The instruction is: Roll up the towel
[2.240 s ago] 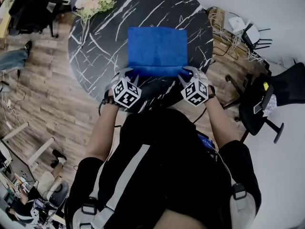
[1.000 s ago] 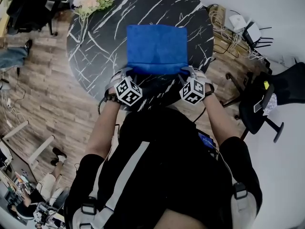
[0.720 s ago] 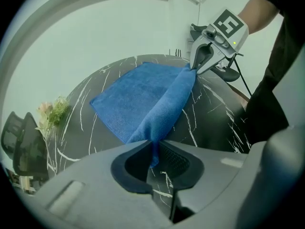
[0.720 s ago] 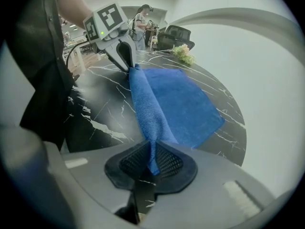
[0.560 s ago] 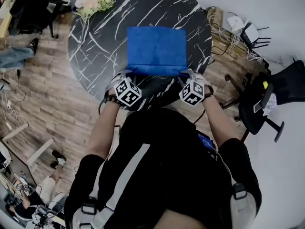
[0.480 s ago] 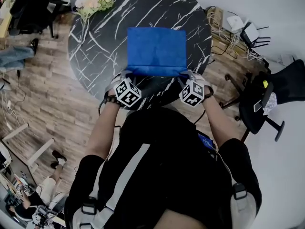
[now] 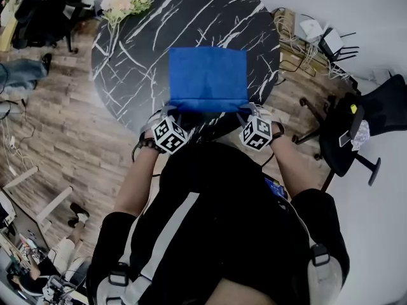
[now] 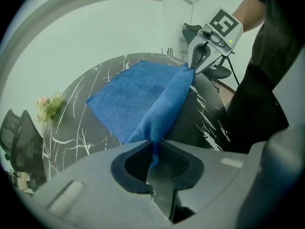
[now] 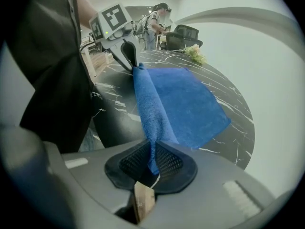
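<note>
Checking left tongs [image 8: 155, 156]: state? (K)

Clenched on the near left corner of the blue towel [image 7: 207, 75]. The jaws have just been closing, and the cloth is pinched between the ribbed pads. (M)

Right tongs [image 9: 152, 163]? (K)

Same reading. The jaws have just been closing and are clamped on the near right corner, with blue fabric between the pads. (M)

Towel position? (K)

Most of it lies flat on the round black surface [image 7: 127, 62] with white veining, on the person's side of the middle. The near edge is lifted off the surface and stretched between the two tongs. In each gripper view it runs as a raised fold straight to the other tongs. No roll formed yet. (M)

Orientation of the tongs? (K)

Both point steeply down at the near edge, one at each corner, marker cubes facing up. (M)

Other items? (K)

A bunch of pale flowers [image 7: 124, 4] sits at the far left rim of the surface, well apart from the towel. A black office chair [image 7: 362, 126] stands off to the right, and a wood floor [image 7: 57, 126] shows on the left. (M)
</note>
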{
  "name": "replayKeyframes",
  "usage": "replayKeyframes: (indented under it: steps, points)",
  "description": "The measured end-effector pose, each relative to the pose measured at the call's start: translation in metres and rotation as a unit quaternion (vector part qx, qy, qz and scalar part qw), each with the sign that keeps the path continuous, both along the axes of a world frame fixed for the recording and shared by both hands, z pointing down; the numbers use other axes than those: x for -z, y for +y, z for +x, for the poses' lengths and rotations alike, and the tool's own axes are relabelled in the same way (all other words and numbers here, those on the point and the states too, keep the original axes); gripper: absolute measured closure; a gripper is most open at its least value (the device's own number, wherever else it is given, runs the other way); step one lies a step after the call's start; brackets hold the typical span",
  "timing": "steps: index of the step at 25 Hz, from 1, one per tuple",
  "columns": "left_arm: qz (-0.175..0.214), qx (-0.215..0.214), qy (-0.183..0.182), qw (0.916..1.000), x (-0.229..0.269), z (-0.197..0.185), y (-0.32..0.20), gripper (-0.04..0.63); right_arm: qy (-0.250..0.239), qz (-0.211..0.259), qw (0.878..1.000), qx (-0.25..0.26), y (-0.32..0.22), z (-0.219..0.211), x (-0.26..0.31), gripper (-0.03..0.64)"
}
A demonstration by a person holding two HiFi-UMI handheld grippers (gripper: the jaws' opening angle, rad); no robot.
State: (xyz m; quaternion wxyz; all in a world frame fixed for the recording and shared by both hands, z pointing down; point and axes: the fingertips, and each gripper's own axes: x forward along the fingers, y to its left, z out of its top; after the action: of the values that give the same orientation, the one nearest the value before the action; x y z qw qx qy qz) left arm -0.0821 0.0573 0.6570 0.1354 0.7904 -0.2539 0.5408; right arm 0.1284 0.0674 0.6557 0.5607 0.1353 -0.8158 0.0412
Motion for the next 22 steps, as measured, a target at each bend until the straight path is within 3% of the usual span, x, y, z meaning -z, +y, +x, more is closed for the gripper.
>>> replayKeyframes:
  steps: [7,14,22]
  points:
    - [-0.028,0.005,0.008,0.9996,0.001,-0.001,0.013,0.546,-0.012,-0.032,0.999,-0.007,0.014,-0.002,0.002,0.577]
    - [-0.090,0.025,0.036,0.9950,0.005,-0.001,0.001,0.535,-0.031,-0.041,0.998,-0.025,-0.015,-0.002,0.014,0.574]
    - [-0.063,0.027,0.023,0.9974,0.012,-0.003,-0.034,0.517,-0.032,-0.023,0.999,-0.031,-0.047,-0.001,0.015,0.546]
